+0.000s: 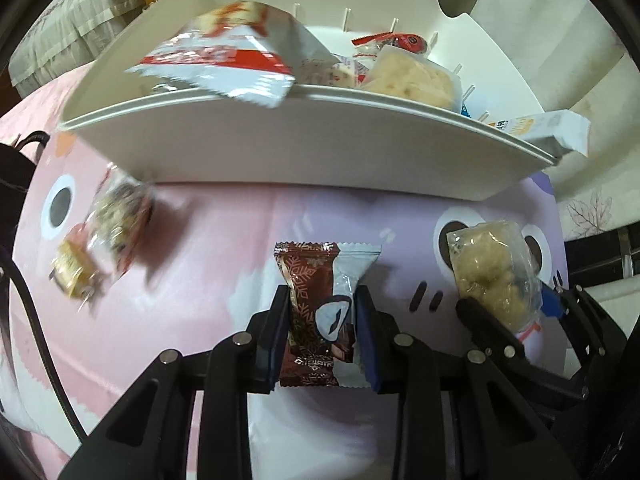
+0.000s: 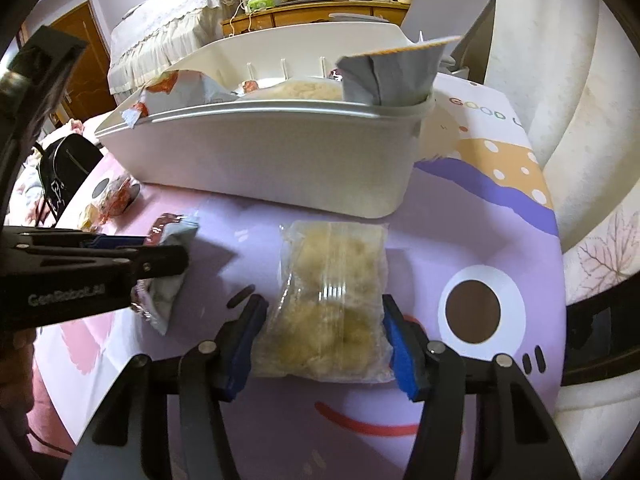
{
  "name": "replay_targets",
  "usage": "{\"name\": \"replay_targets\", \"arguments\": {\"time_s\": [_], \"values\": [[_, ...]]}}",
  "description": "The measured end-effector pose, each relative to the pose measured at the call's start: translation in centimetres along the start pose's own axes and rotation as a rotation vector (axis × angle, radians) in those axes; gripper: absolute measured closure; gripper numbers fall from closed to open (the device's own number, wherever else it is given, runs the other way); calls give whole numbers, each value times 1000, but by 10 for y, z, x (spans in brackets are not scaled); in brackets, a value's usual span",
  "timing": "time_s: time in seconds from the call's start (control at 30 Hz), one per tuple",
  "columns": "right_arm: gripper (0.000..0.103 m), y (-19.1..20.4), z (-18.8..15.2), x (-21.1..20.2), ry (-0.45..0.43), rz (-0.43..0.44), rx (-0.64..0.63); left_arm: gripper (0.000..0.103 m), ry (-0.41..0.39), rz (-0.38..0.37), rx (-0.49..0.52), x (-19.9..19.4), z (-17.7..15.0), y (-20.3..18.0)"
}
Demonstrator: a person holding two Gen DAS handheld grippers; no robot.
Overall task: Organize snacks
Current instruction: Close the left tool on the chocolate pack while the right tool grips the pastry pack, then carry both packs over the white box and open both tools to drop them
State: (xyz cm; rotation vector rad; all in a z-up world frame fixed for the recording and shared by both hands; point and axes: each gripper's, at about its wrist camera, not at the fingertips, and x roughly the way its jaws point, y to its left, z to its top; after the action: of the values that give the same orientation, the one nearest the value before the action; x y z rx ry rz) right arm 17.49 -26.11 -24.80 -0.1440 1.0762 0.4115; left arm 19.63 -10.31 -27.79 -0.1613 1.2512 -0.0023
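Note:
My left gripper [image 1: 322, 300] is shut on a brown and silver chocolate snack packet [image 1: 320, 312], held above the pink cartoon tablecloth [image 1: 224, 232]. My right gripper [image 2: 324, 308] is shut on a clear bag of pale crumbly pastry [image 2: 330, 300]; this bag also shows in the left wrist view [image 1: 490, 276]. A white storage bin [image 1: 280, 148] stands just beyond both grippers and holds several snack packets. The left gripper and its packet [image 2: 168, 276] show at the left of the right wrist view. Two small snacks [image 1: 104, 236] lie on the cloth at the left.
A red and white packet [image 1: 224, 56] hangs over the bin's near rim. A grey packet [image 2: 392, 76] stands up at the bin's right end. A black bag [image 2: 64, 176] sits at the table's far left. A white chair [image 2: 580, 120] stands to the right.

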Motion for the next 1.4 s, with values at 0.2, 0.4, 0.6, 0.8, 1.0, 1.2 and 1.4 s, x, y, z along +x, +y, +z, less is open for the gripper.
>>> {"name": "replay_targets", "arguments": {"time_s": [0.2,0.4,0.6,0.8,1.0,1.2,1.4], "values": [[47,11,-2,-17,-2,4,-33,74,-18,16,-16,-25,-11,16],[47,31,4,-38,-37,30,-87,74,-73,42,-1,-60,-11,30],[48,50,19,-52,-66,56,-113,74,-130,49,-5,-101,-6,52],[48,72,45,-70,-123,89,-138,74,-176,59,9,-123,16,70],[48,85,81,-89,-216,75,-193,74,-216,52,36,-134,50,80],[48,79,117,-92,-288,26,-167,74,-234,34,59,-129,89,89],[48,69,127,-78,-314,-34,-92,74,-246,-2,90,-118,125,94]]}}
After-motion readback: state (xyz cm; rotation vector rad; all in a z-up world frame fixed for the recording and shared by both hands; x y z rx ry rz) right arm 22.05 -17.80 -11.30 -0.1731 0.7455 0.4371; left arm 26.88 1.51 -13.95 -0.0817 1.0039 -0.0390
